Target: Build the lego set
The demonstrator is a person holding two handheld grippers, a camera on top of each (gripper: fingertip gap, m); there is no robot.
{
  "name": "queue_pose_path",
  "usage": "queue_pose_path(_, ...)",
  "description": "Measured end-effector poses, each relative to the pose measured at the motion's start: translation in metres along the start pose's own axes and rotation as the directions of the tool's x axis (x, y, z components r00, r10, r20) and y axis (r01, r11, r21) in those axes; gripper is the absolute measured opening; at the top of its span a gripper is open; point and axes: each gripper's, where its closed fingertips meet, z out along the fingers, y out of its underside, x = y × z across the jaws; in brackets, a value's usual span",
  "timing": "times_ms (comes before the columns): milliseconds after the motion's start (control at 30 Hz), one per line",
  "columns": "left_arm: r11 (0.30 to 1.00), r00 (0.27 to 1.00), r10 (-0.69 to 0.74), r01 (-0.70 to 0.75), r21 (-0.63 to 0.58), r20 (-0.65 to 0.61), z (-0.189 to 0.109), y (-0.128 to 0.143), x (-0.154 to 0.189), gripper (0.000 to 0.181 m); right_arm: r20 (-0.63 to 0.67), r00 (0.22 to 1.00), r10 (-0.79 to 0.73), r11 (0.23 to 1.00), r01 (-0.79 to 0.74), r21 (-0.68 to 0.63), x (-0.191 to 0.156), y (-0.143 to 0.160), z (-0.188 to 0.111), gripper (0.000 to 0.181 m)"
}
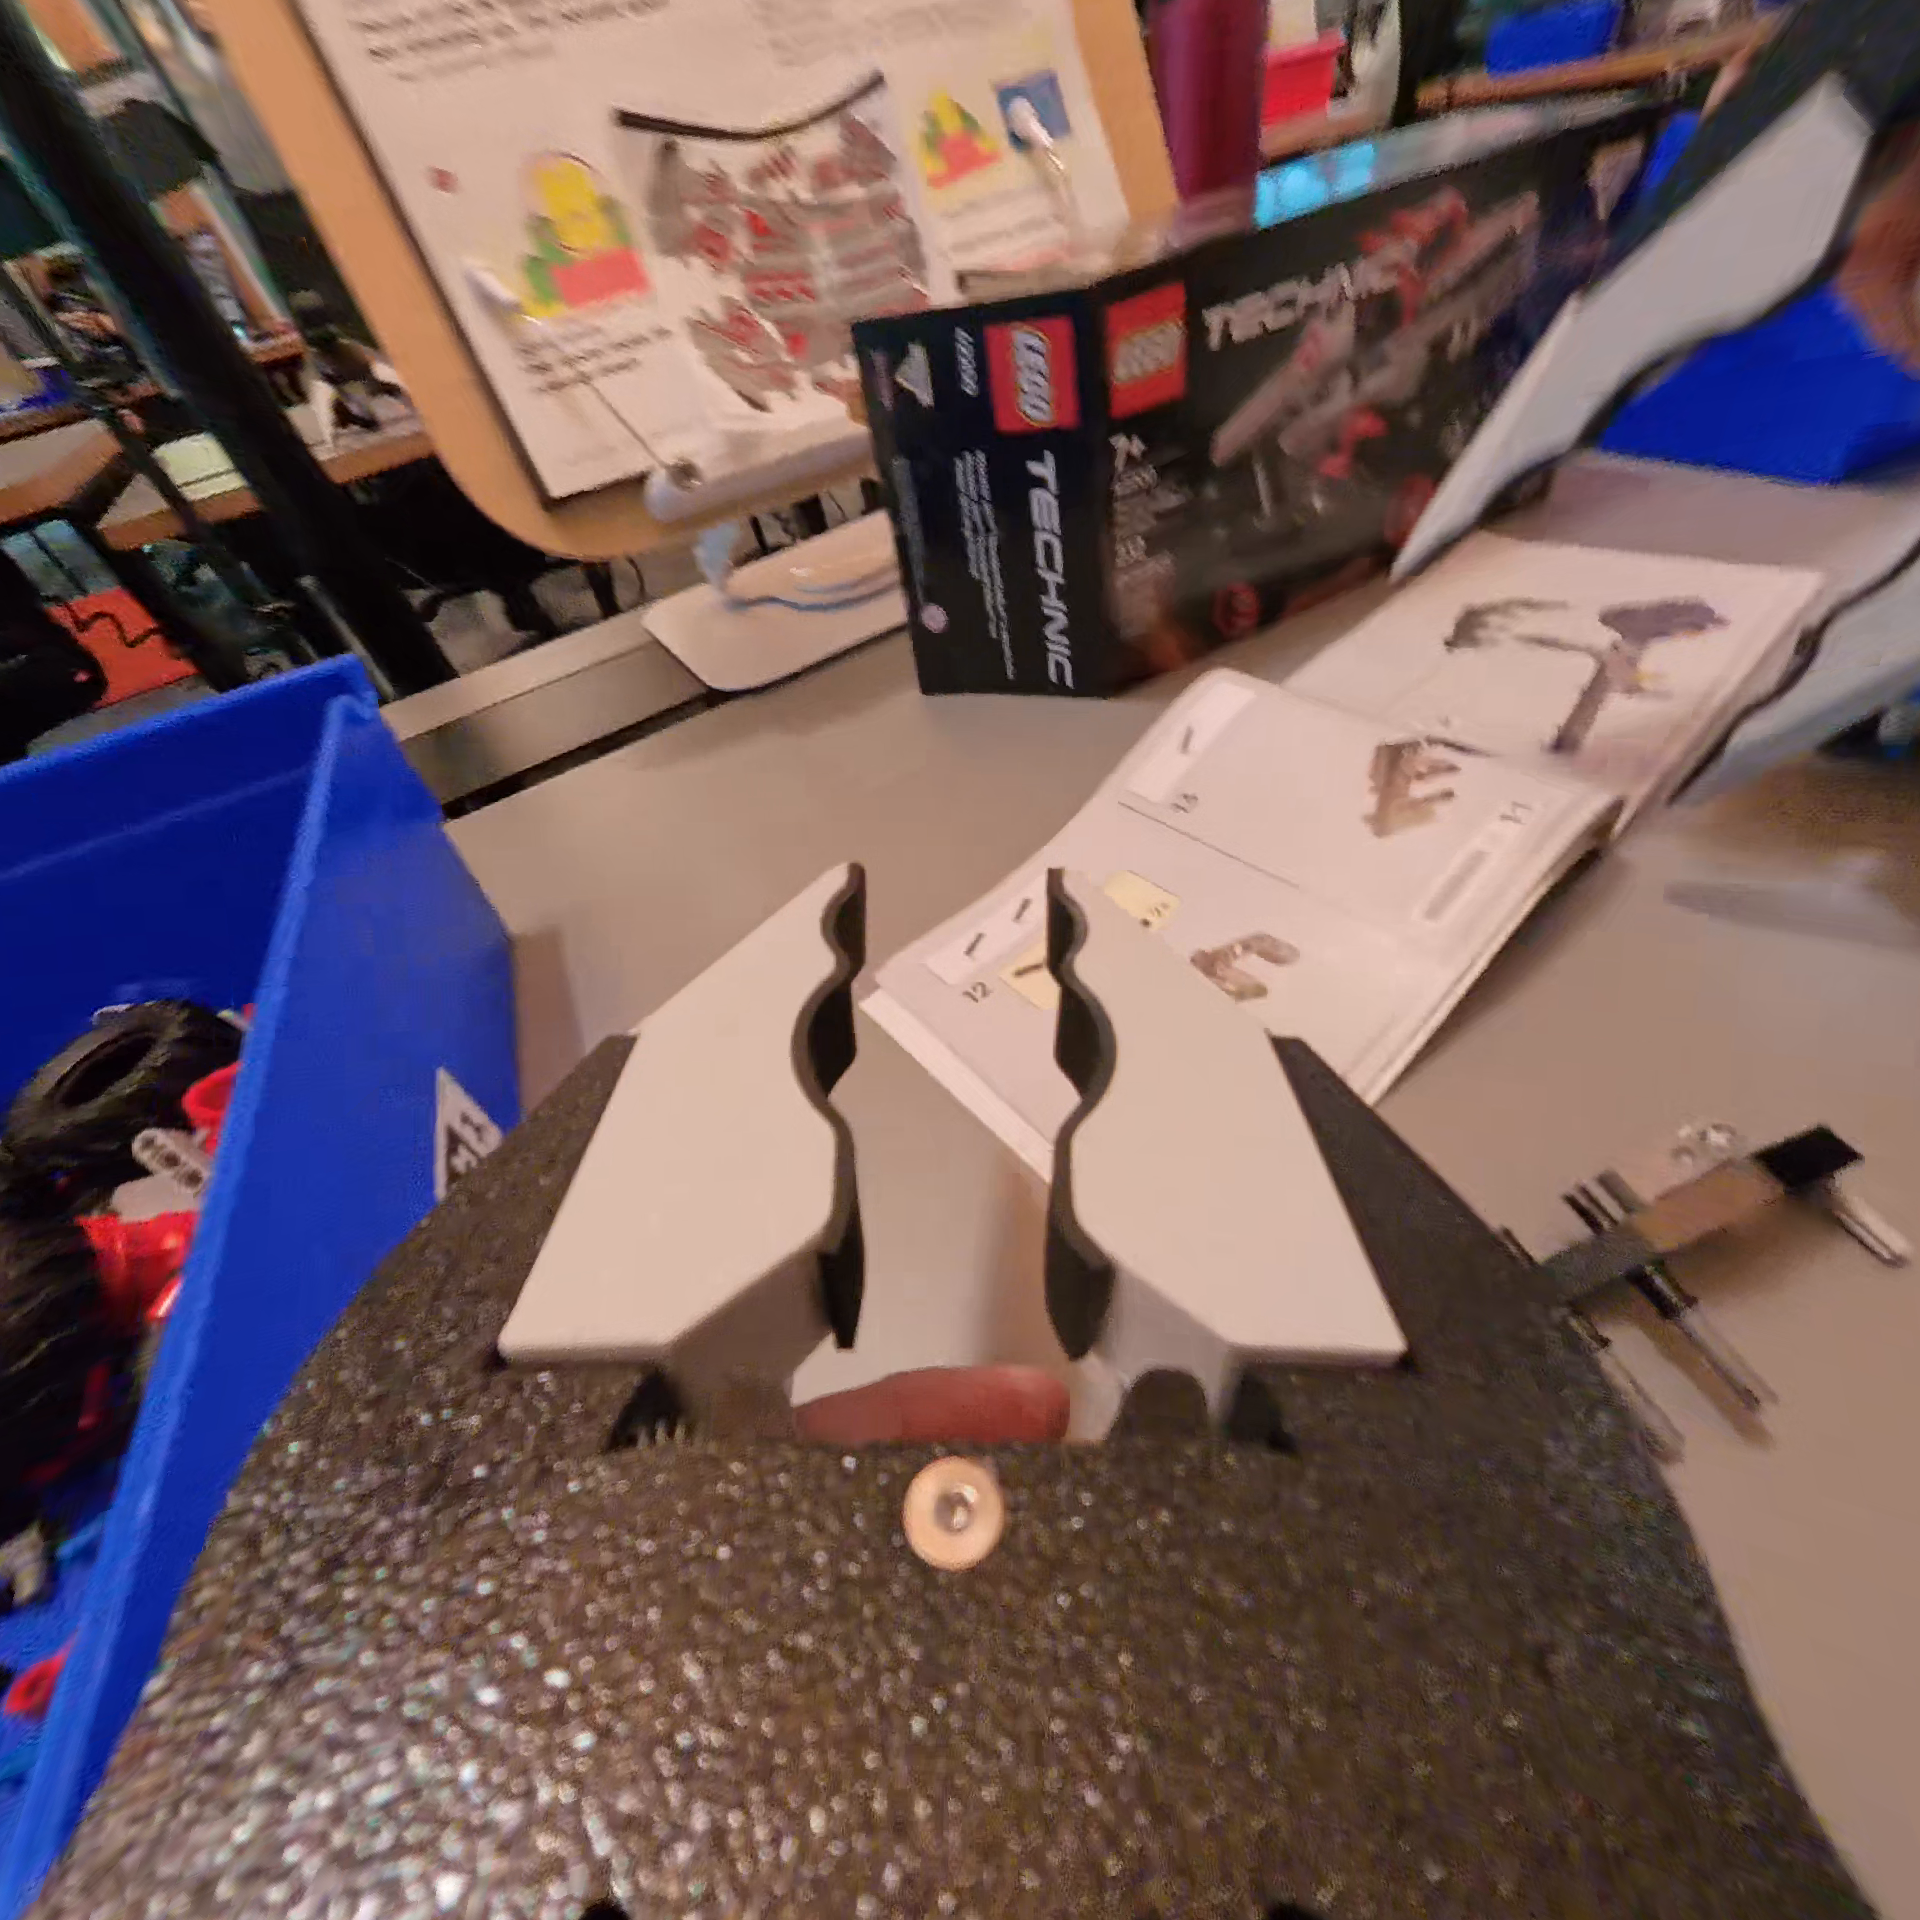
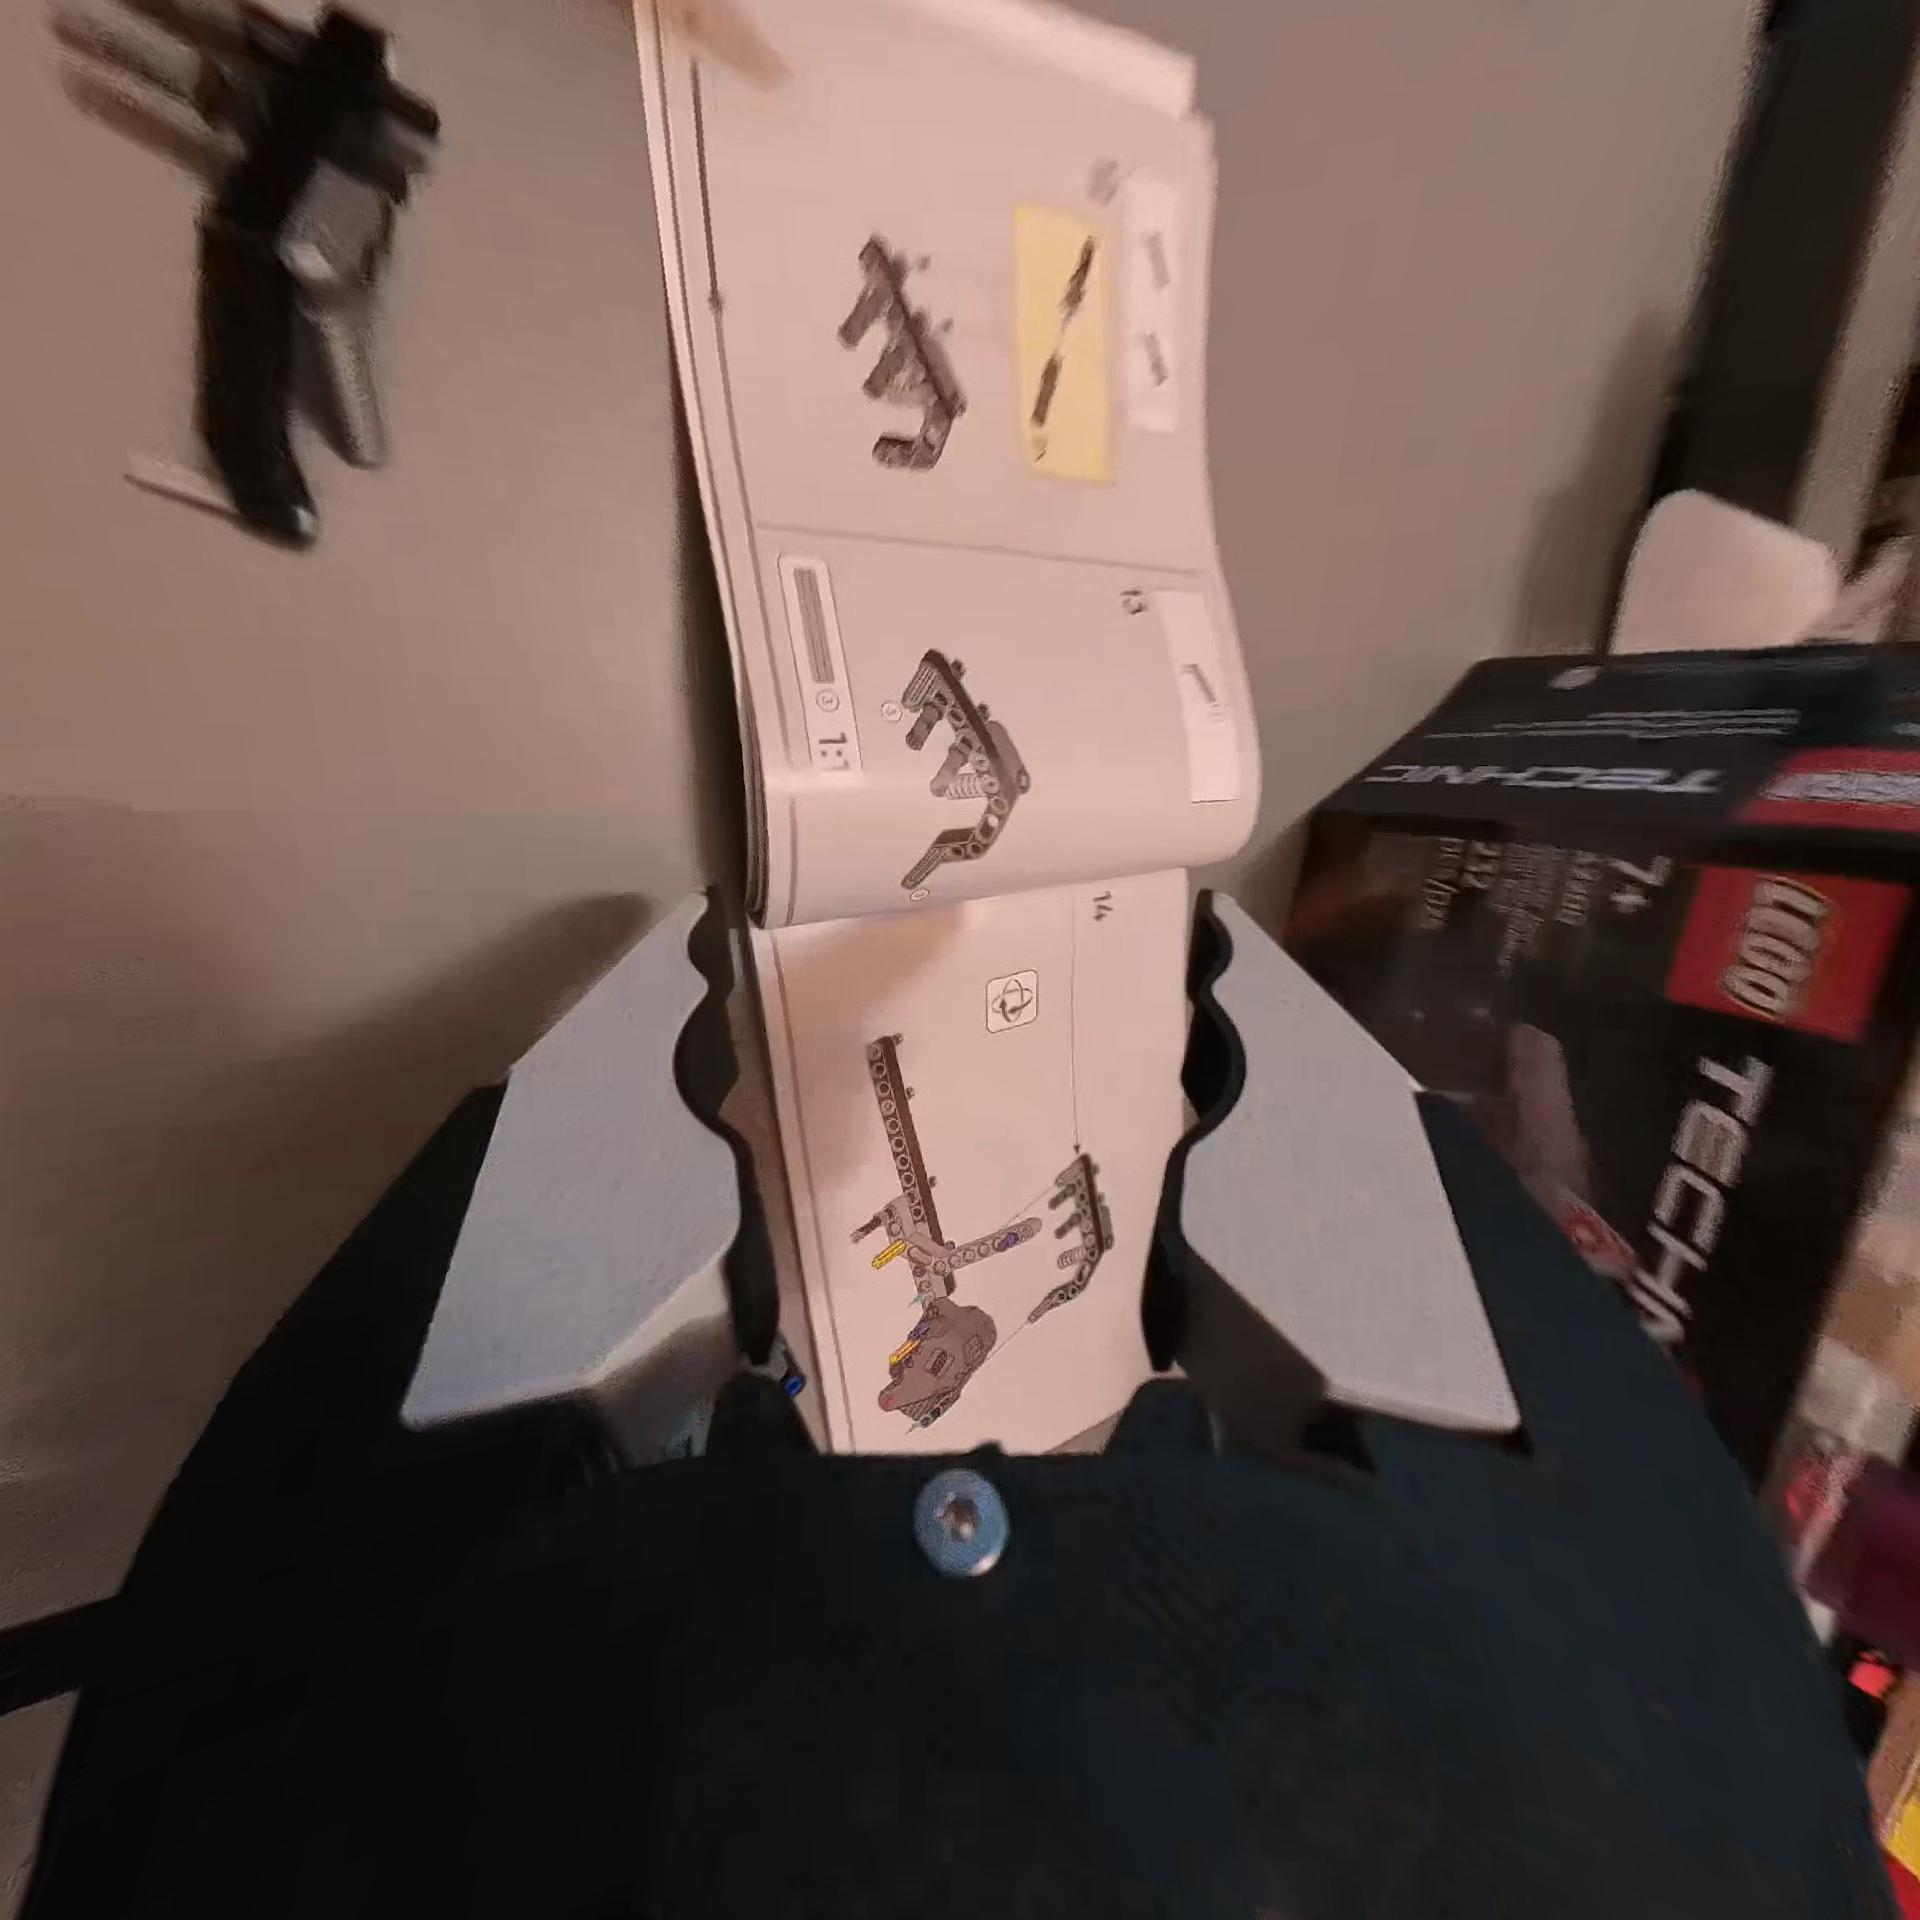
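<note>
An open instruction booklet (image 1: 1351, 831) lies on the grey table; it also fills the middle of the right wrist view (image 2: 987, 623). A small grey and black part-built assembly (image 1: 1714, 1216) lies on the table to the right of my left gripper; in the right wrist view (image 2: 291, 260) it sits at the upper left, blurred. My left gripper (image 1: 956, 904) is open and empty, above the table beside the booklet's near corner. My right gripper (image 2: 956, 935) is wide open and empty, hovering above the booklet's lower page.
A blue bin (image 1: 260, 987) with black tyres and red parts stands at the left. The black set box (image 1: 1195, 468) stands behind the booklet; it is at the right in the right wrist view (image 2: 1662, 987). The other gripper (image 1: 1662, 260) shows at the upper right. The left gripper's tips are roughly 20 centimetres from the right gripper's.
</note>
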Motion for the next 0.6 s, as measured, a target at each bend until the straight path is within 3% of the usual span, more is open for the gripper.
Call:
queue_pose_path(167,0.987,0.99,-0.14,0.14,0.076,-0.002,-0.007,-0.008,-0.011,0.032,0.066,0.998,0.004,0.998,0.0,-0.055,-0.004,0.005,0.024,0.088)
queue_pose_path(333,0.984,0.989,-0.142,0.144,0.1,-0.03,-0.01,-0.014,-0.007,0.032,0.058,0.998,0.02,0.997,-0.016,-0.071,-0.009,0.001,0.025,0.084)
queue_pose_path(433,0.986,0.991,-0.129,0.125,0.11,0.03,-0.011,-0.014,-0.015,0.029,0.105,0.994,0.014,0.999,-0.019,0.046,-0.036,-0.037,0.001,0.082)
queue_pose_path(500,0.987,0.989,-0.13,0.123,0.101,0.066,-0.012,-0.012,-0.021,0.029,0.227,0.973,0.04,0.985,-0.077,0.156,-0.07,-0.072,-0.013,0.073)
queue_pose_path(600,0.987,0.988,-0.137,0.13,0.098,0.074,-0.012,-0.01,-0.023,0.028,0.269,0.958,0.102,0.982,-0.141,0.126,-0.091,-0.086,-0.004,0.06)
